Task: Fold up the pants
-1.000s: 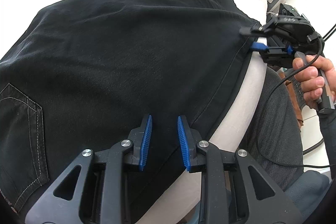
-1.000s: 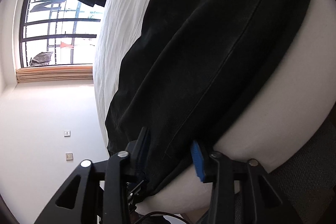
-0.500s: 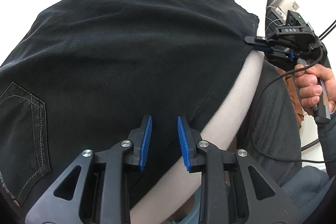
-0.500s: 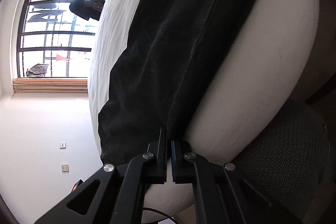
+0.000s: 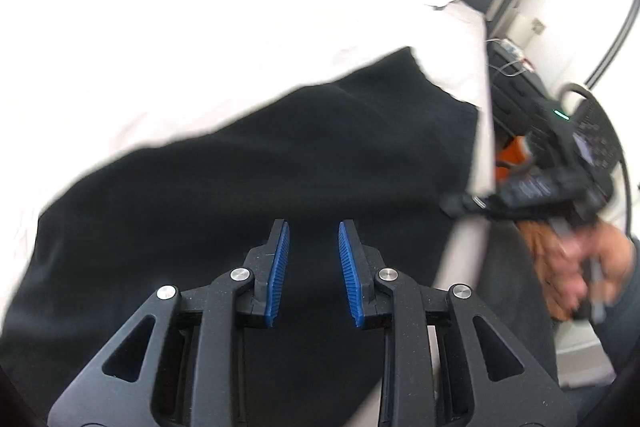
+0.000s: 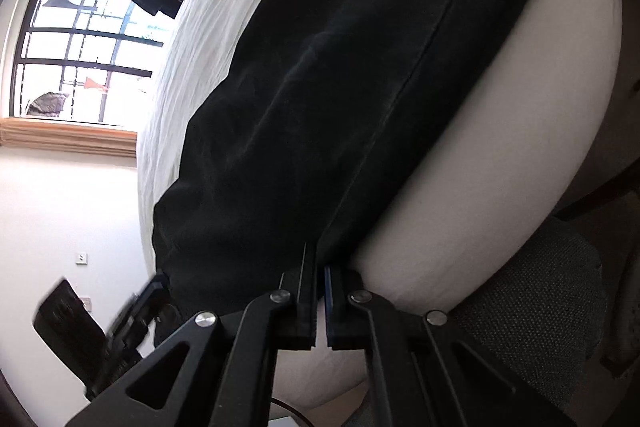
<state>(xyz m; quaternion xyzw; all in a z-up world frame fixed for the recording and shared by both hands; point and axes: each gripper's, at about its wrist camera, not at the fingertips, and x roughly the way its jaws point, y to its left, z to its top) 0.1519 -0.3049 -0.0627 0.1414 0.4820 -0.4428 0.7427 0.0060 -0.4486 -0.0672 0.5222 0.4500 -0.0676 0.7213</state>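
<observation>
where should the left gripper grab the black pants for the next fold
Probably the near hem edge of the black pants, low in the left view, coming from the bed's side; the right gripper already pinches that edge farther along.

The pants (image 5: 280, 163) on the bed (image 5: 240, 39) are viewed closely, downward, from both wrists, at opposite ends.

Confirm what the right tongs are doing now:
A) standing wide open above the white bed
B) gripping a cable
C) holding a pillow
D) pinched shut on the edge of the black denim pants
D: the right tongs have both pads closed together on the black denim pants at the hem edge.
</observation>
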